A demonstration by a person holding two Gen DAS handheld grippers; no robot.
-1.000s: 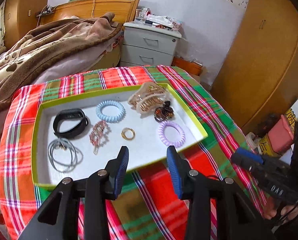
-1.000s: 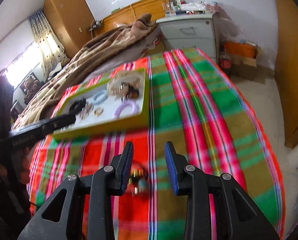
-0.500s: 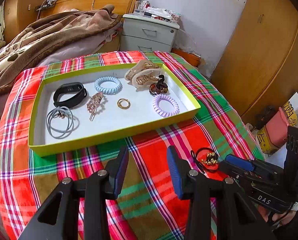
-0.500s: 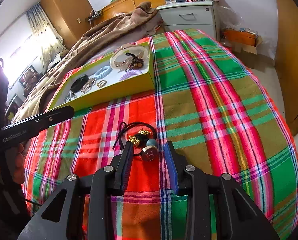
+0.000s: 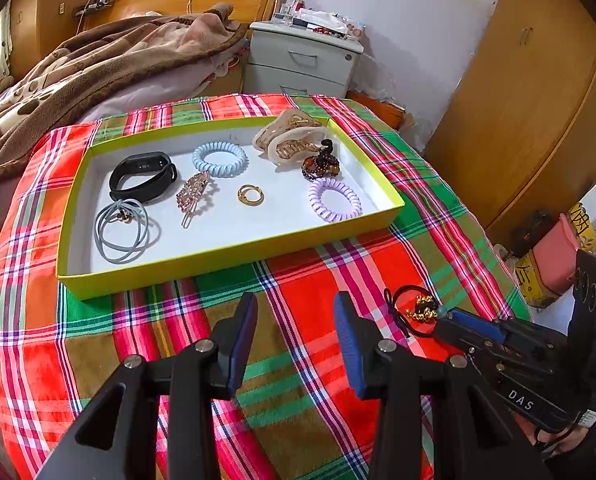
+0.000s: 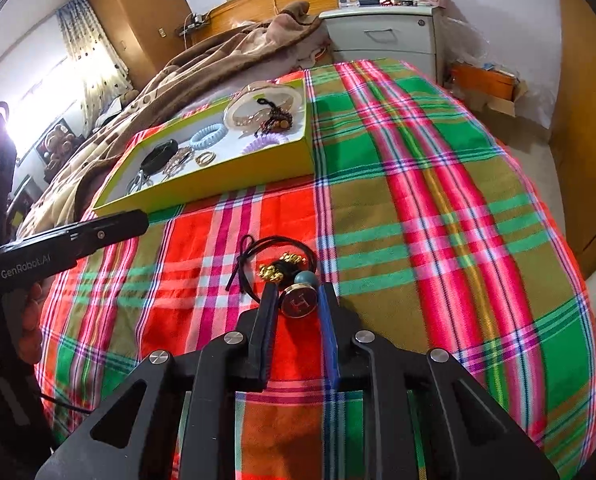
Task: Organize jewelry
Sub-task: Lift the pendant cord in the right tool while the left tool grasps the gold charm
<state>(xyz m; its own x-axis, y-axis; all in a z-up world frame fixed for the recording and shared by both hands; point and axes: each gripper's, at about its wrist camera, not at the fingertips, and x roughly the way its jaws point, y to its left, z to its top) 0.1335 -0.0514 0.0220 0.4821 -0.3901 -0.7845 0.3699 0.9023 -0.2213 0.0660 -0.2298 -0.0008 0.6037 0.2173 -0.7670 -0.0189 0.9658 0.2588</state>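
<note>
A black hair tie [image 6: 282,264] with gold beads, a teal bead and a round gold-rimmed charm lies on the plaid cloth [image 6: 417,200], short of the tray. My right gripper [image 6: 298,292] is low over it, jaws closing, and the charm sits between the pads, which touch its sides. In the left wrist view the same hair tie [image 5: 417,308] meets the right gripper [image 5: 443,314] at its tip. My left gripper [image 5: 294,304] hovers open and empty above the cloth, in front of the yellow-green tray [image 5: 226,256].
The tray holds a black band [image 5: 142,176], blue coil [image 5: 219,159], purple coil [image 5: 335,200], gold ring [image 5: 250,194], pink hairpin [image 5: 194,192], grey ties [image 5: 122,230] and a beige claw clip [image 5: 290,142]. Behind are a blanket [image 5: 98,64] and bedside cabinet [image 5: 301,64].
Both grippers drew back from the tray and sank toward the near cloth, then held still. The right jaws narrowed around the hair tie's charm.
</note>
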